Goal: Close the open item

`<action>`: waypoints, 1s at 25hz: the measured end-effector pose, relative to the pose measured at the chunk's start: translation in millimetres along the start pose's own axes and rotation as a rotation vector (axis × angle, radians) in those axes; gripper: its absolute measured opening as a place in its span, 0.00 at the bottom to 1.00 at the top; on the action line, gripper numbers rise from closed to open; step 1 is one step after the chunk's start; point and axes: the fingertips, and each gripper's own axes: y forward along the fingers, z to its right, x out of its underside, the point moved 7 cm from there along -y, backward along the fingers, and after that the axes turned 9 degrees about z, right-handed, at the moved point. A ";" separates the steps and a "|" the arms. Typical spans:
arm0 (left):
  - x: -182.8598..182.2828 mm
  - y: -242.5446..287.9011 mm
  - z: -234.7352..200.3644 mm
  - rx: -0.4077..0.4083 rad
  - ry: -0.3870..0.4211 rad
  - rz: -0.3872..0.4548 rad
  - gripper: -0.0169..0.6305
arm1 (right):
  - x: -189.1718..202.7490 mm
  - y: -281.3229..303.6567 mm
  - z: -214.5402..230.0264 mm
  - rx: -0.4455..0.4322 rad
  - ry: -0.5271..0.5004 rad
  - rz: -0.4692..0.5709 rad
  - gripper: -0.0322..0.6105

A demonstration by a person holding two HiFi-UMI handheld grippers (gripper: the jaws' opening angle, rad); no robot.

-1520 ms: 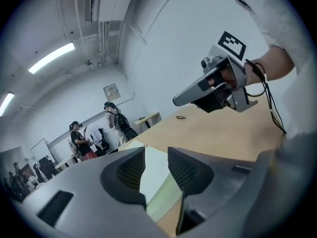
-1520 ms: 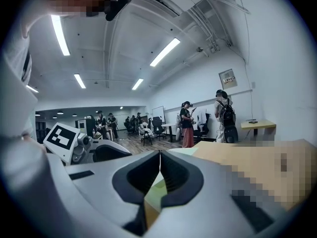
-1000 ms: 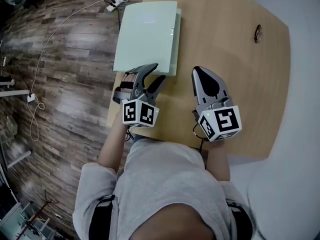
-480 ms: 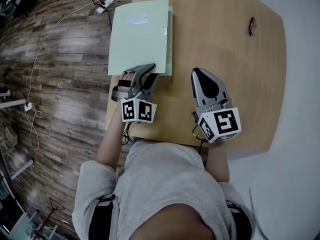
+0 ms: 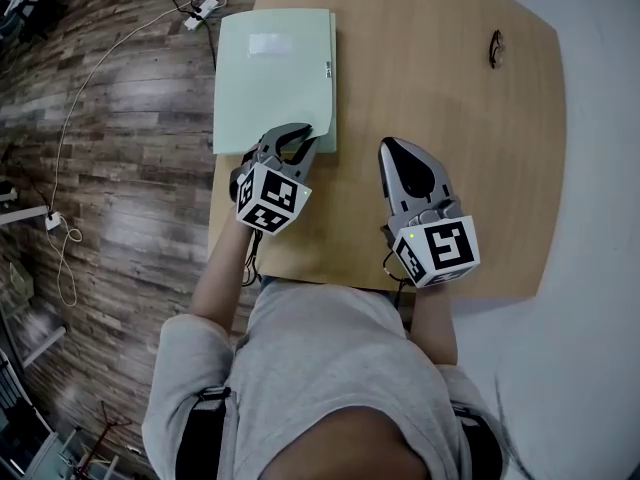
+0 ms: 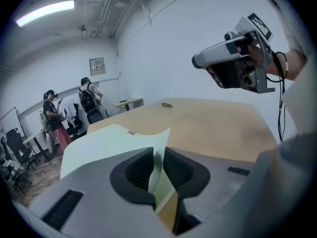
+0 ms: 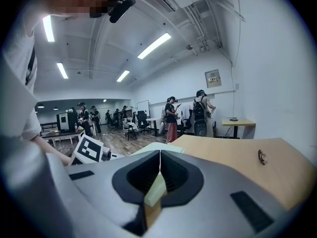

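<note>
Tabletop of light wood takes up the middle and right of the head view, with dark plank floor to its left. A pale green folder lies flat on the far left part of the table, its left edge along the table's edge. A second green layer shows as a thin strip down its right side, and a small whitish label sits near its far edge.

The left gripper is at the folder's near right corner. Its jaws have just been closing and now stand a narrow gap apart, with the cover sheet's corner curling up between them. A thin dark gap still shows beside one pad.

The right gripper is over bare wood to the right of the folder and apart from it. Its jaws are together with nothing between them.

A small dark looped object lies far right on the table, well apart from everything else.
</note>
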 end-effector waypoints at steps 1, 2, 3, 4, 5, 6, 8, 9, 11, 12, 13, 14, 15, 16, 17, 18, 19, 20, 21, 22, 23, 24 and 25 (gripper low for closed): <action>1.8 1.6 0.6 0.007 -0.008 -0.013 0.13 | 0.2 -0.5 -0.3 -0.001 0.000 0.001 0.07; 3.2 2.8 1.4 0.013 -0.012 -0.024 0.13 | 0.3 -1.1 -0.6 -0.002 -0.001 0.001 0.07; 4.0 3.7 2.2 0.018 -0.015 -0.032 0.13 | 0.2 -1.8 -0.6 -0.002 -0.002 0.001 0.07; 4.5 4.6 2.9 0.024 -0.019 -0.041 0.13 | -0.1 -2.3 -0.2 -0.002 -0.003 0.000 0.07; 4.9 5.6 3.2 0.031 -0.024 -0.050 0.13 | -0.4 -2.6 0.4 -0.002 -0.003 0.000 0.07; 5.3 6.7 2.9 0.042 -0.031 -0.062 0.13 | -0.8 -2.5 0.8 -0.002 -0.003 -0.001 0.07; 6.1 8.2 0.2 0.069 -0.046 -0.089 0.13 | -2.1 -0.4 0.3 -0.004 -0.002 -0.001 0.07; 6.5 8.8 -1.5 0.082 -0.048 -0.105 0.13 | -2.8 1.4 -0.4 -0.006 -0.002 -0.001 0.07; 7.7 11.3 -3.1 0.105 -0.033 -0.141 0.13 | -4.0 4.4 -1.6 -0.009 0.000 -0.001 0.07; 8.7 13.2 -2.3 0.115 -0.018 -0.159 0.13 | -4.1 5.0 -1.7 -0.010 0.001 0.000 0.07; 10.0 15.0 -1.0 0.123 -0.004 -0.175 0.13 | -4.0 5.1 -1.9 -0.012 0.001 0.001 0.07; 11.1 16.3 0.4 0.129 0.007 -0.186 0.13 | -3.9 4.9 -2.1 -0.015 0.000 0.002 0.07; 11.7 16.8 1.3 0.132 0.013 -0.193 0.13 | -4.2 4.7 -2.4 -0.018 -0.002 0.003 0.07; 11.6 16.9 1.5 0.134 0.017 -0.198 0.13 | -4.9 4.9 -2.6 -0.020 -0.003 0.003 0.07; 11.0 16.9 1.2 0.134 0.021 -0.202 0.13 | -5.8 5.1 -2.4 -0.019 -0.003 0.004 0.07; 10.2 17.2 1.0 0.135 0.031 -0.205 0.14 | -6.6 5.2 -2.0 -0.017 -0.002 0.005 0.07; 9.5 17.6 1.5 0.137 0.048 -0.208 0.14 | -7.0 4.9 -1.4 -0.015 -0.001 0.007 0.07; 9.1 18.0 2.5 0.140 0.069 -0.208 0.16 | -7.0 4.1 -0.9 -0.015 -0.002 0.009 0.07; 9.1 18.2 3.7 0.144 0.092 -0.207 0.17 | -6.7 3.1 -0.6 -0.015 -0.003 0.010 0.07; 9.2 18.0 4.7 0.148 0.114 -0.203 0.18 | -6.6 2.2 -0.3 -0.015 -0.004 0.012 0.07; 9.2 17.5 5.5 0.152 0.132 -0.199 0.19 | -6.9 1.5 0.0 -0.014 -0.006 0.013 0.07; 9.1 16.7 6.3 0.157 0.147 -0.196 0.20 | -7.6 1.0 0.2 -0.013 -0.007 0.012 0.07; 9.0 15.8 7.1 0.166 0.156 -0.194 0.20 | -8.5 0.5 0.4 -0.011 -0.009 0.011 0.07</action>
